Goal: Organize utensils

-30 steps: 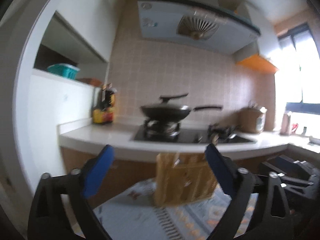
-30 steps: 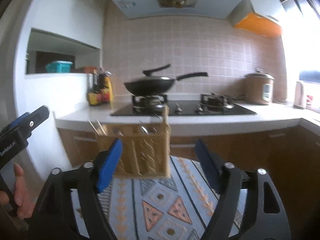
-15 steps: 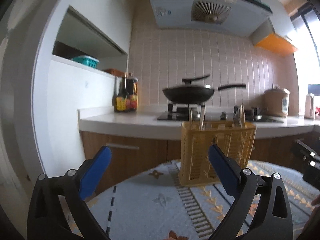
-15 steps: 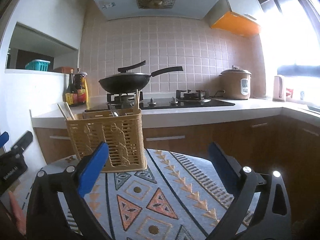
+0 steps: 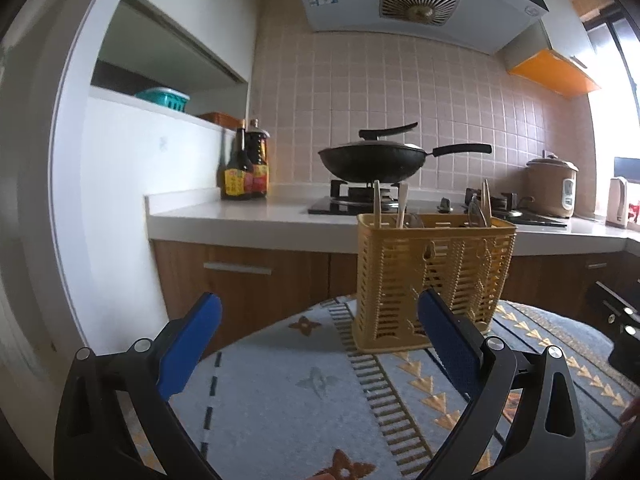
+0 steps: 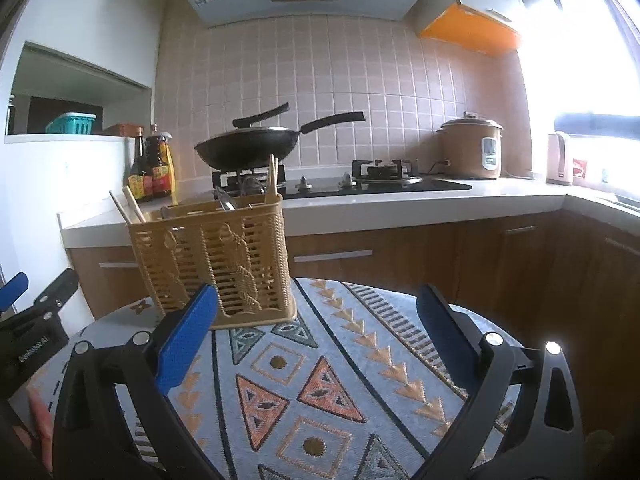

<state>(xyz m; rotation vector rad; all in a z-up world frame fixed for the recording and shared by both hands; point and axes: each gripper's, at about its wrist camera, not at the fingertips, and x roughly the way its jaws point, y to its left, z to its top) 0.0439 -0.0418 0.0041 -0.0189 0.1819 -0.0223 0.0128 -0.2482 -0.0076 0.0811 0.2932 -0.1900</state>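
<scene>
A yellow slotted utensil caddy (image 5: 434,280) stands upright on the patterned cloth of the bench (image 5: 280,392), right of centre in the left wrist view and left of centre in the right wrist view (image 6: 214,258). Chopsticks (image 6: 134,208) lean out at its left end in the right wrist view, and a pale handle (image 6: 272,178) rises near its right end, with metal utensils (image 6: 224,198) lying between them; how they are sorted among compartments cannot be told.

The left tongs (image 5: 320,344) are spread wide with nothing between the blue pads, low in the frame, the caddy just beyond the right pad. The right tongs (image 6: 318,330) are also spread and empty, the caddy behind the left pad.

The caddy looks like thin moulded plastic: probably light, fairly stiff, and apt to tip or slide on the cloth if pushed high up. Its rim or a short end wall seems the soundest place to pinch. The chopsticks are likely light, smooth and prone to roll, so a grip near mid-length, squarely across the shaft, should hold best; the metal pieces are heavier and slick.

In the background a black wok (image 6: 248,146) sits on the stove.
</scene>
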